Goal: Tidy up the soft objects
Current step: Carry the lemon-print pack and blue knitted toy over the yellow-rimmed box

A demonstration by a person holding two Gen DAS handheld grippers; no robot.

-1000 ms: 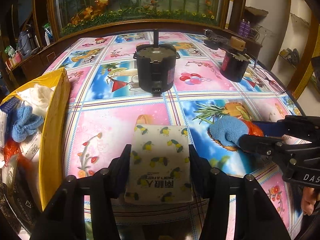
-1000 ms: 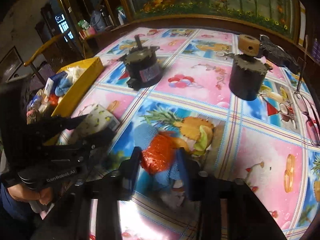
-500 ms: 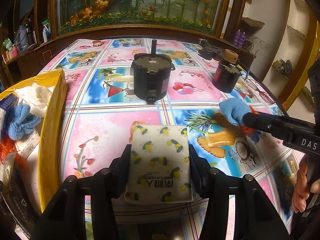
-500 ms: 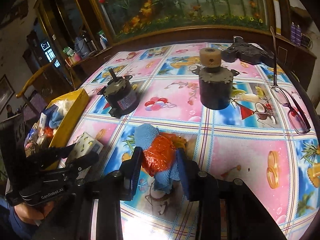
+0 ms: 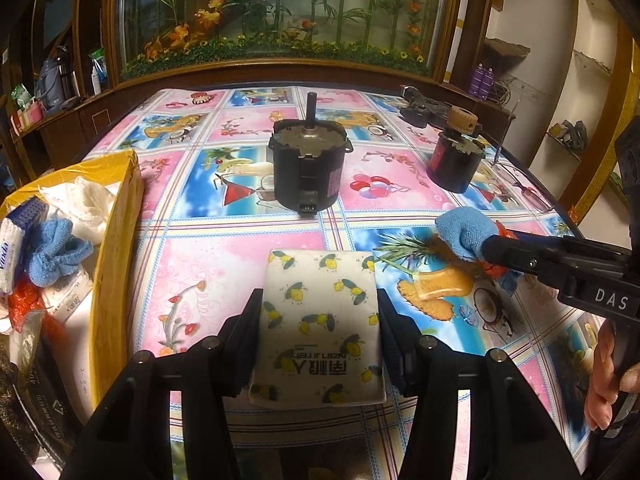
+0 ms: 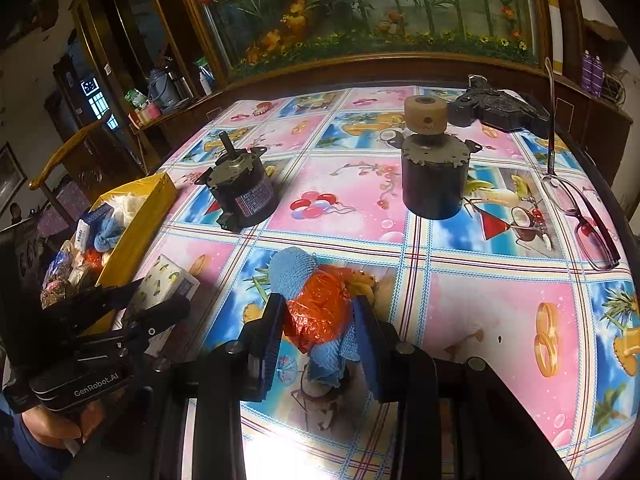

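The left hand-held gripper (image 5: 318, 320) is clamped on a flat white tissue pack printed with yellow lemons (image 5: 320, 320), its black pads pressing both long sides; whether the pack is lifted off the surface (image 5: 240, 264), a table spread with a glossy pink-and-blue cartoon-patterned cloth, or rests on it cannot be told. The right hand-held gripper (image 6: 318, 328) is clamped on a soft bundle of light-blue knitted cloth wrapped with crinkled orange plastic (image 6: 316, 308), just above a pineapple picture on the cloth.

At the left edge of the surface stands an open yellow cardboard box (image 5: 116, 248) already holding a blue knitted cloth, white crumpled plastic and other small packets. The tissue pack is near the box's right wall; the blue-and-orange bundle is well to the right of it.

Farther back, a black cylindrical motor with an upright shaft (image 5: 308, 172) stands near the middle. To its right stands a second black cylindrical motor topped with a tan wooden wheel (image 6: 434, 168). A pair of dark-framed spectacles (image 6: 580, 216) lies by the right edge.
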